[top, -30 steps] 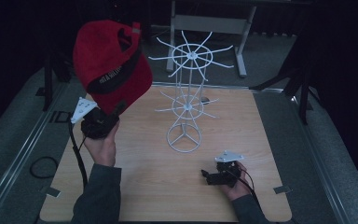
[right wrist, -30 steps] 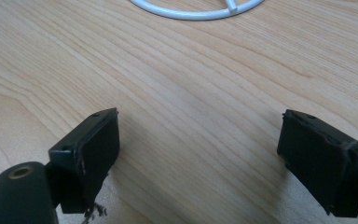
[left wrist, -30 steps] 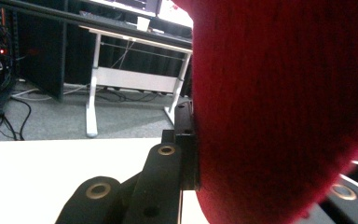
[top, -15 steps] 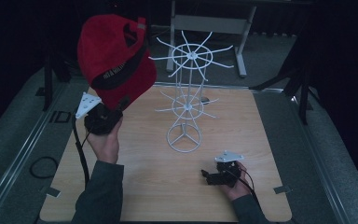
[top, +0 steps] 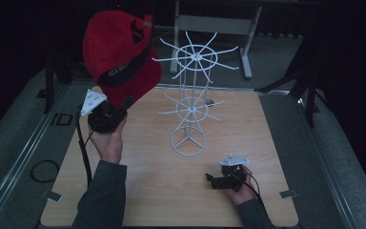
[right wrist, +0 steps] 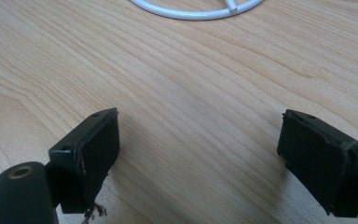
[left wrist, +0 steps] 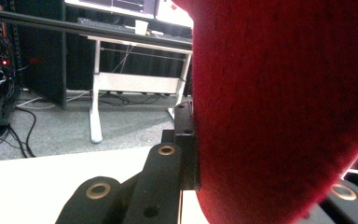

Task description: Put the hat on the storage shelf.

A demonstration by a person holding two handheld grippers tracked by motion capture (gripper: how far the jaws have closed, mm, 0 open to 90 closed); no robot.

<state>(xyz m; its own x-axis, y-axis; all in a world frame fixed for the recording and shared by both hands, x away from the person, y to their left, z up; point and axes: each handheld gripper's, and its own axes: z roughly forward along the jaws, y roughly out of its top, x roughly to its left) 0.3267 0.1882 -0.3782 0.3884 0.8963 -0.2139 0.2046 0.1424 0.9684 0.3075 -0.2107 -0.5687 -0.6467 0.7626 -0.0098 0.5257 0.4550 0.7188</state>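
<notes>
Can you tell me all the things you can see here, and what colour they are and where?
cap: one, red with a dark band, held up in the air at the table's left side, left of the rack's top
wire rack: one, white, two tiers of spokes on a ring base, standing mid-table
table: one, light wood
desk frame: one, white, on the floor behind the table
left gripper: one, black, shut on the cap, raised in the person's hand
right gripper: one, black, jaws open, low over the table at front right
</notes>
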